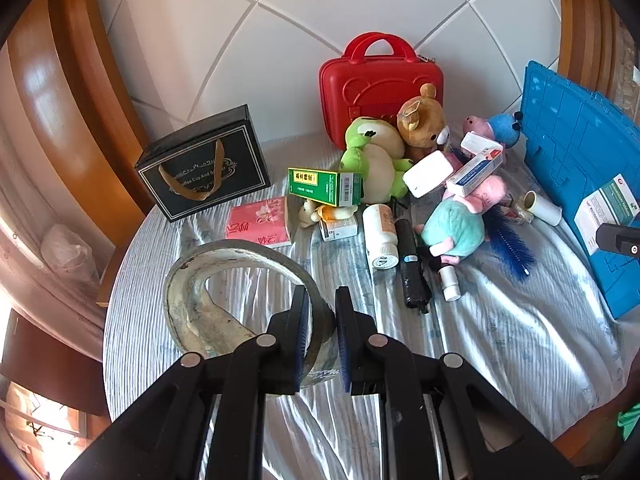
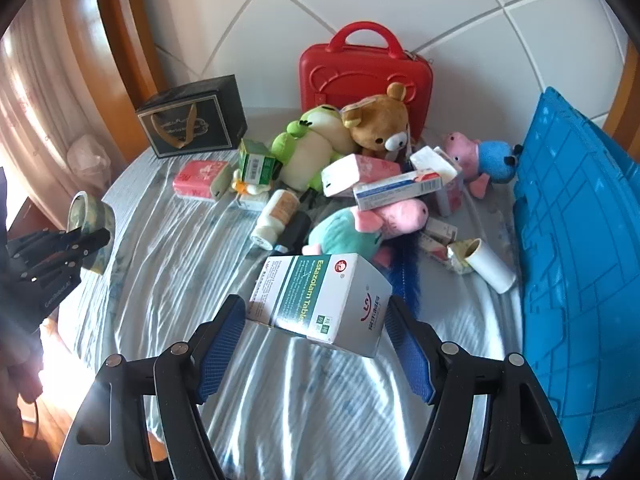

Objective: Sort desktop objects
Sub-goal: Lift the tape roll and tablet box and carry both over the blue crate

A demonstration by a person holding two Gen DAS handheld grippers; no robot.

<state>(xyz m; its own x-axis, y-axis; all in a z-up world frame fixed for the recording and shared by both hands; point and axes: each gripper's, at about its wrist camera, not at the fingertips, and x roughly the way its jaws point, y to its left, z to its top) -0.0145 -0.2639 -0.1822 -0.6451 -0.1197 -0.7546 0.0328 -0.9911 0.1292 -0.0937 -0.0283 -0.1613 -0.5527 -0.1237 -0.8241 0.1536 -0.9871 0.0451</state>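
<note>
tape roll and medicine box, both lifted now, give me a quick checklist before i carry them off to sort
1. Left tongs clamp the tape roll's wall, one finger inside the ring, one outside: ok.
2. Right tongs hold the medicine box between both pads: ok, though the box sits tilted.
3. Both items clear of the tablecloth: ok.
4. Nothing from the toy pile dragged along: ok.
5. Blue crate open and ready to take the box: cannot tell, only its ribbed side shows.
6. Black gift bag open for the tape: cannot tell.
</note>
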